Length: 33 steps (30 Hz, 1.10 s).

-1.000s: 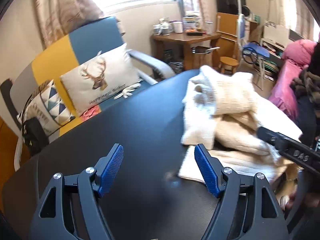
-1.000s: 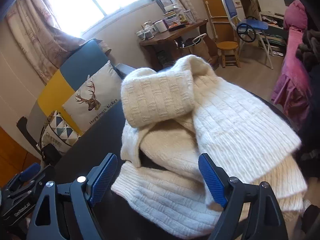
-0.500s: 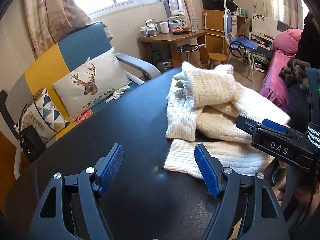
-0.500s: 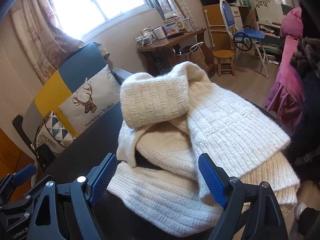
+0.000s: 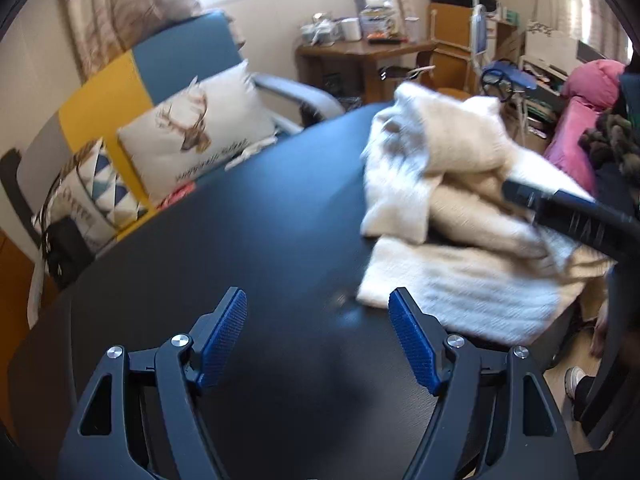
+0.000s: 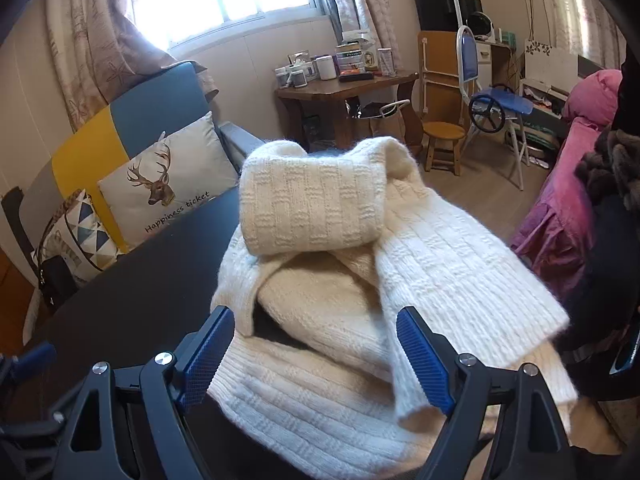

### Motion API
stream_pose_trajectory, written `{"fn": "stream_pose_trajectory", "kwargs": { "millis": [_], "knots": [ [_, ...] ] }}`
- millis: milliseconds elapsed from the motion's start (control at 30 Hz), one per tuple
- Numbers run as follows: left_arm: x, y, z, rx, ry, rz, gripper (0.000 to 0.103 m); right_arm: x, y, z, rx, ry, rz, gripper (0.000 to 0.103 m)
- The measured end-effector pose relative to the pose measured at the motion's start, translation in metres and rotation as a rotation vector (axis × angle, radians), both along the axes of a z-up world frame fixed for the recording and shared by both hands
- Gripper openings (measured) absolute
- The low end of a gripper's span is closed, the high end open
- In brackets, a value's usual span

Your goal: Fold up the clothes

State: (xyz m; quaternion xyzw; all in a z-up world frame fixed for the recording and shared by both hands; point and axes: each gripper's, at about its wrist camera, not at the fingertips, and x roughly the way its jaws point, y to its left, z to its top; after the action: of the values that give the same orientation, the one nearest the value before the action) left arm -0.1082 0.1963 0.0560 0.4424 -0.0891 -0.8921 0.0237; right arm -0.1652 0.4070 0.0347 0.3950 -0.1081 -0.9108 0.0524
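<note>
Since half a second ago the left gripper [image 5: 318, 334] has swung, so the sweater [image 5: 452, 216] sits blurred and further toward 2 o'clock in its view, while the right gripper [image 6: 316, 350] has eased a little closer over the knit. Both tongs stand wide apart, holding nothing. The sweater [image 6: 360, 280] lies bunched on the table [image 5: 248, 240], at the right-hand edge as the left view shows it: a rolled part on top, a ribbed hem [image 6: 304, 404] spread below and, in the right view, running under the jaws. Part of the sweater seems to hang over the rim at 4 o'clock. It looks thick, soft and light for its bulk; it will sag and drag against itself, not slip, and the loose knit could snag on the ridged pads. A good hold, I judge, is a doubled edge such as the hem or a cuff, pinched deep. Open tabletop lies from 9 to 12 o'clock in the left view, ample for spreading; the sofa [image 5: 120, 92] stands beyond it. Whether this heap is half folded or waiting to be laid flat, I cannot tell.
</note>
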Motion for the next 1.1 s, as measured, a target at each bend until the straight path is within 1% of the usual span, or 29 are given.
{"fn": "stream_pose_trajectory", "kwargs": {
  "millis": [67,133,200,233,300,400,433,467,533,600,633,700,733,767,800,833,867,900,933,1000,1033,1100],
  "knots": [
    [0.002,-0.012,-0.007,0.016,-0.018,0.024,0.077,-0.008,-0.003,-0.002,-0.013,-0.013,0.008,0.082],
    [0.006,-0.023,-0.011,0.036,-0.022,0.044,0.077,-0.015,-0.006,-0.006,-0.039,-0.024,0.033,0.072],
    [0.01,-0.036,-0.013,0.067,-0.022,0.066,0.077,-0.026,-0.013,-0.013,-0.091,-0.058,0.083,0.071],
    [0.011,-0.042,-0.014,0.076,-0.024,0.078,0.077,-0.032,-0.018,-0.018,-0.117,-0.079,0.112,0.068],
    [0.014,-0.052,-0.017,0.09,-0.029,0.099,0.077,-0.045,-0.025,-0.03,-0.157,-0.113,0.134,0.065],
    [0.016,-0.067,-0.023,0.117,-0.048,0.127,0.077,-0.067,-0.033,-0.049,-0.236,-0.159,0.132,0.063],
    [0.017,-0.072,-0.024,0.123,-0.054,0.135,0.077,-0.075,-0.034,-0.053,-0.242,-0.172,0.123,0.063],
    [0.017,-0.076,-0.026,0.129,-0.059,0.144,0.077,-0.083,-0.034,-0.057,-0.235,-0.18,0.093,0.063],
    [0.018,-0.086,-0.029,0.144,-0.069,0.162,0.077,-0.094,-0.032,-0.06,-0.25,-0.167,0.056,0.063],
    [0.019,-0.096,-0.032,0.163,-0.078,0.182,0.077,-0.105,-0.034,-0.066,-0.222,-0.193,0.016,0.063],
    [0.02,-0.099,-0.033,0.166,-0.081,0.189,0.077,-0.111,-0.035,-0.068,-0.206,-0.205,-0.004,0.063],
    [0.022,-0.105,-0.036,0.172,-0.086,0.203,0.077,-0.117,-0.043,-0.074,-0.132,-0.226,-0.013,0.063],
    [0.023,-0.108,-0.037,0.175,-0.089,0.209,0.077,-0.118,-0.046,-0.076,-0.111,-0.23,-0.01,0.061],
    [0.024,-0.111,-0.038,0.178,-0.092,0.216,0.077,-0.119,-0.049,-0.078,-0.09,-0.233,-0.006,0.058],
    [0.025,-0.114,-0.039,0.181,-0.095,0.223,0.077,-0.119,-0.052,-0.08,-0.069,-0.235,-0.003,0.048],
    [0.026,-0.117,-0.04,0.183,-0.097,0.23,0.077,-0.118,-0.054,-0.08,-0.054,-0.223,-0.003,0.042],
    [0.027,-0.12,-0.042,0.186,-0.1,0.236,0.077,-0.117,-0.055,-0.08,-0.058,-0.222,0.007,0.038],
    [0.028,-0.123,-0.043,0.189,-0.103,0.243,0.077,-0.117,-0.055,-0.079,-0.063,-0.22,0.017,0.028],
    [0.029,-0.126,-0.044,0.192,-0.105,0.25,0.077,-0.115,-0.055,-0.076,-0.073,-0.208,0.024,0.021],
    [0.031,-0.132,-0.046,0.198,-0.111,0.263,0.077,-0.111,-0.053,-0.068,-0.093,-0.186,0.039,0.016],
    [0.034,-0.135,-0.046,0.2,-0.108,0.27,0.077,-0.109,-0.051,-0.063,-0.118,-0.174,0.046,0.012],
    [0.039,-0.14,-0.047,0.205,-0.104,0.281,0.077,-0.104,-0.046,-0.046,-0.165,-0.144,0.068,0.011]
  ]
}}
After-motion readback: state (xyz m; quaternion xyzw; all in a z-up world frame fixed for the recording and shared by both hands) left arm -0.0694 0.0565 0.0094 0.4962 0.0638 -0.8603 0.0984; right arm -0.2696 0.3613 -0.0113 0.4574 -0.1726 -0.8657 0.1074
